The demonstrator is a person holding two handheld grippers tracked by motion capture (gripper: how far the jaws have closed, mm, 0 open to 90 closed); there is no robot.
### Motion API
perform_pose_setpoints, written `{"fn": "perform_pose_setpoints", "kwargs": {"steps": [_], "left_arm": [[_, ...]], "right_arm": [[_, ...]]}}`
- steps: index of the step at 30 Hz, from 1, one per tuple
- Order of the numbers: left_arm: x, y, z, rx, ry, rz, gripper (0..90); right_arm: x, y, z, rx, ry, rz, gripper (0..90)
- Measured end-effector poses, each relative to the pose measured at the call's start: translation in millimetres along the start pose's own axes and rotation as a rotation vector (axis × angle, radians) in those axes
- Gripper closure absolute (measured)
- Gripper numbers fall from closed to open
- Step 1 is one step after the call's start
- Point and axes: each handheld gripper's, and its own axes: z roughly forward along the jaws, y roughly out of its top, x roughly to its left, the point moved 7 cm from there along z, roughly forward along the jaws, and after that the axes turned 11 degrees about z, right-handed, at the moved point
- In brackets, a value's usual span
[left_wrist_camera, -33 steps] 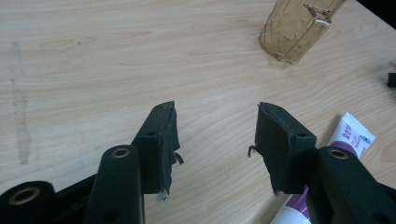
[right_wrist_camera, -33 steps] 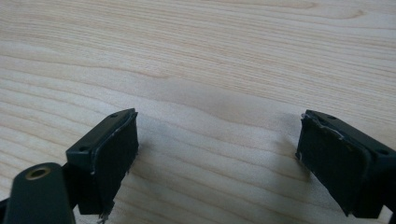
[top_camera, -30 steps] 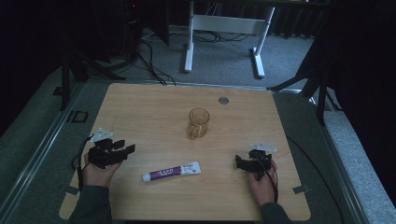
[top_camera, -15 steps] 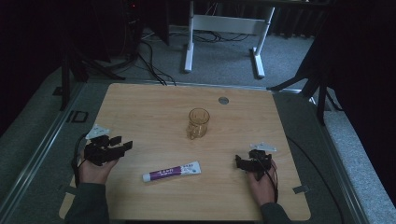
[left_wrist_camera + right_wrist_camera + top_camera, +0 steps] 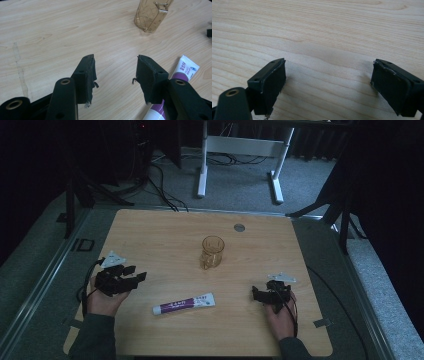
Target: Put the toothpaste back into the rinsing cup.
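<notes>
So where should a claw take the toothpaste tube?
Grip the tube across its narrow width near the middle, coming from above. It lies flat on the table, long axis roughly left-right, so only its long edges offer opposing faces. The left claw, open, looks nearer.

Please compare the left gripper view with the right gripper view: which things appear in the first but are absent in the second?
The left gripper view alone has the amber glass mug near its top edge and the white-and-purple tube lying beside the left gripper. The right gripper view alone has the right gripper, its jaws set wide apart. Both share the wooden table and empty, open jaws.
</notes>
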Motion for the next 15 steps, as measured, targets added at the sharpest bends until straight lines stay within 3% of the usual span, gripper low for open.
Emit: {"fn": "perform_pose_setpoints", "kwargs": {"steps": [15], "left_arm": [[-17.1, 13.5, 4.8, 0.039, -0.022, 0.090, 50.0]], "right_arm": [[0.0, 0.0, 0.0, -0.001, 0.000, -0.001, 12.4]]}}
